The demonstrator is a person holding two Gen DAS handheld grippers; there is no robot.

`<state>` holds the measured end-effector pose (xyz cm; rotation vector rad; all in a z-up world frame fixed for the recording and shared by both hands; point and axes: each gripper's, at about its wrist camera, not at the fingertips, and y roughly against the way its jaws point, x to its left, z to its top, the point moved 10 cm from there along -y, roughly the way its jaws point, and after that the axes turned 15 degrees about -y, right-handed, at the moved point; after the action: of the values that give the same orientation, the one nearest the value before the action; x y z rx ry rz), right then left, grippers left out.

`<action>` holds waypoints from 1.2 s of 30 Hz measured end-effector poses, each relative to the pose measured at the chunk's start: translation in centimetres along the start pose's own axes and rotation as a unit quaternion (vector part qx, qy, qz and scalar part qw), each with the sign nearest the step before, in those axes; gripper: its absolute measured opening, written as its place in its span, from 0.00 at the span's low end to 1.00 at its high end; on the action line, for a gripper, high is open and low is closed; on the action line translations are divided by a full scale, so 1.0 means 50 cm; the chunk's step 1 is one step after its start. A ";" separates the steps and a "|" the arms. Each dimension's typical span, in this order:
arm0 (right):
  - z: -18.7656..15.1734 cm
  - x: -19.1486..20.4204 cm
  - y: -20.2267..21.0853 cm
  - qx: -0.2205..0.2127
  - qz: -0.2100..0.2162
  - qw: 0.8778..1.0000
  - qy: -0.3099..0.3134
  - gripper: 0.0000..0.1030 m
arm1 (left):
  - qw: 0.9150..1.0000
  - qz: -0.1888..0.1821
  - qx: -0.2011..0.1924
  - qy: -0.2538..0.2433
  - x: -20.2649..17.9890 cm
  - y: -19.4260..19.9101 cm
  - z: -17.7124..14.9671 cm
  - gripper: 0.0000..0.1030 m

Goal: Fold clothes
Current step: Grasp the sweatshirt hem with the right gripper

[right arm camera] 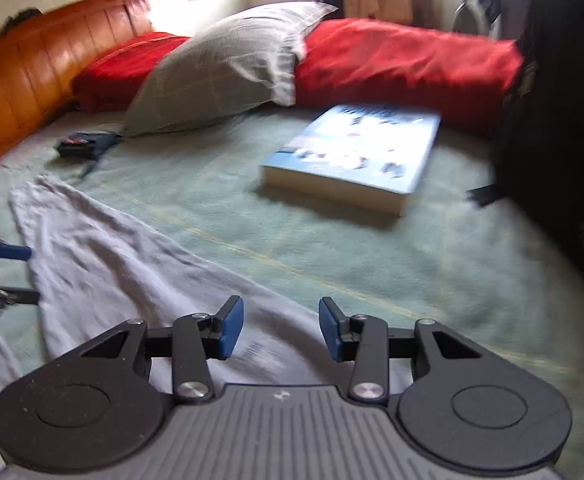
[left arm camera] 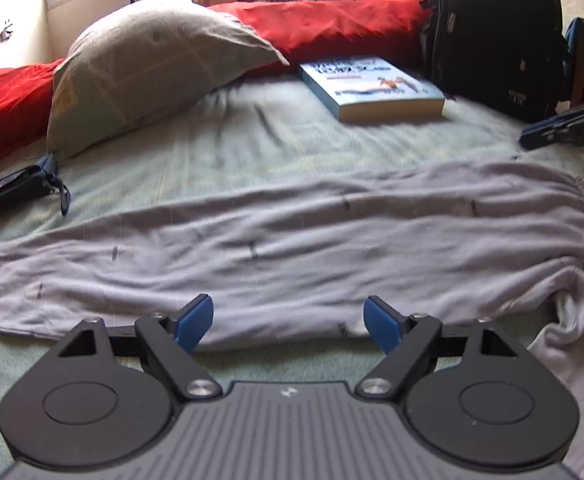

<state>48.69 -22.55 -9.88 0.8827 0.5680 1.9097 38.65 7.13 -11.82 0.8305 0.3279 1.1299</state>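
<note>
A pale lilac-grey garment (left arm camera: 292, 240) lies spread in a long band across the pale green bedsheet (left arm camera: 252, 148). My left gripper (left arm camera: 289, 324) hovers over its near edge, jaws wide open with nothing between the blue pads (left arm camera: 194, 322). In the right wrist view the same garment (right arm camera: 104, 256) runs from the left toward the camera. My right gripper (right arm camera: 281, 328) stands partly open above its near part, empty. The other gripper's blue fingertip (right arm camera: 12, 252) shows at the left edge of that view, and the right gripper's tip (left arm camera: 563, 128) appears at the far right of the left view.
A blue paperback book (left arm camera: 371, 88) lies on the sheet behind the garment. A grey pillow (left arm camera: 152, 64) and red bedding (left arm camera: 331, 28) line the back. A black backpack (left arm camera: 499, 32) stands at the right. A small dark pouch (left arm camera: 8, 192) lies left. An orange wooden bed frame (right arm camera: 20, 80) borders the left.
</note>
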 end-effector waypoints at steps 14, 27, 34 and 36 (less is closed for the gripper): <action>0.052 0.196 -0.244 0.127 0.152 0.980 0.015 0.47 | 0.956 -0.092 -0.005 0.278 0.138 0.011 -0.115 0.79; 0.066 0.158 -0.317 0.158 0.199 0.966 -0.049 0.48 | 0.864 -0.190 -0.071 0.460 0.188 -0.054 -0.104 0.79; 0.059 0.188 -0.334 0.202 0.256 0.944 -0.045 0.49 | 0.865 -0.200 -0.083 0.453 0.188 -0.062 -0.104 0.76; 0.053 0.188 -0.332 0.224 0.272 0.935 -0.044 0.48 | 0.866 -0.202 -0.088 0.450 0.188 -0.057 -0.114 0.73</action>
<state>56.97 -6.43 -16.44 1.5414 0.7806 2.2519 40.93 17.40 -16.12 -0.0008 1.1026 1.0610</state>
